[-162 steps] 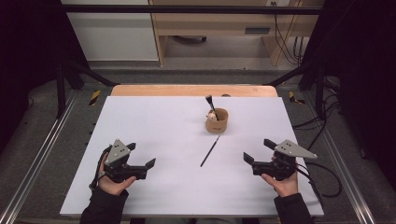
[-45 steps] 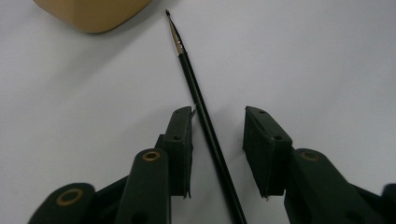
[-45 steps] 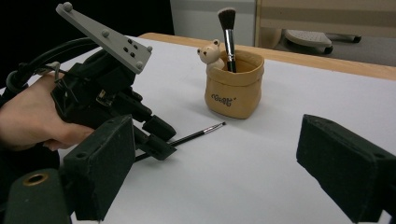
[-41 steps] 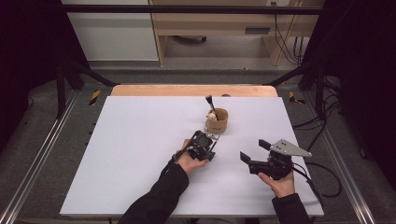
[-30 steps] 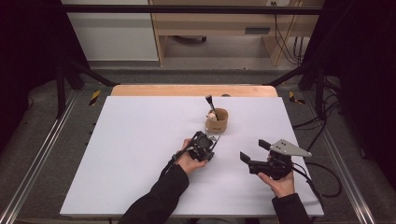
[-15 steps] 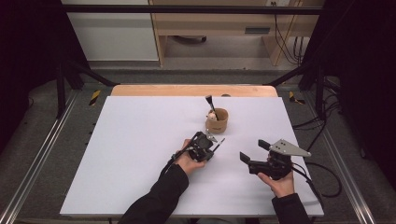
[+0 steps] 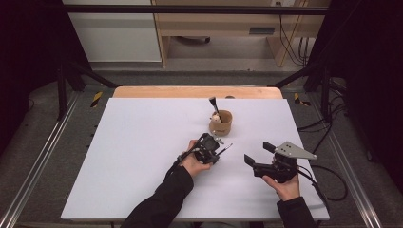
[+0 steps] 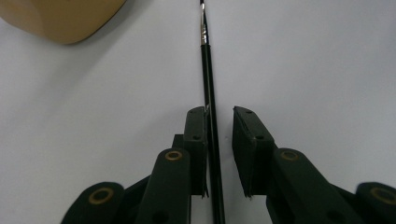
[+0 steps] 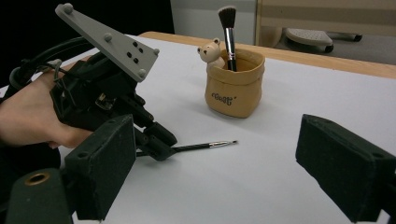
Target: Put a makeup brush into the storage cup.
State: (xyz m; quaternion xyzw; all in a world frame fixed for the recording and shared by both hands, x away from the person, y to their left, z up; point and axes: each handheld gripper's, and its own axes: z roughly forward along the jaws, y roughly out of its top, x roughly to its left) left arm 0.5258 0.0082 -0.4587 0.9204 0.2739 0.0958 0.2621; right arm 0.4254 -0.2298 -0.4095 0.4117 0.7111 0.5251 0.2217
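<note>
Since the earlier frame, left gripper [image 7: 219, 151] crossed to the thin black brush [image 8: 208, 98]; jaws just eased apart, straddling it. Right gripper [image 7: 256, 154] rests spread wide.

A thin black paintbrush [image 7: 224, 150] is laid flat on the white rectangular tabletop [image 7: 133, 156], at six o'clock from the tan bear-faced fabric pot [image 7: 221, 122] — in which a black-handled makeup brush [image 7: 213, 104] is stood upright. The paintbrush is flanked by the left gripper [image 7: 209, 148] at nine o'clock and the right gripper [image 7: 259, 159] at three o'clock.
</note>
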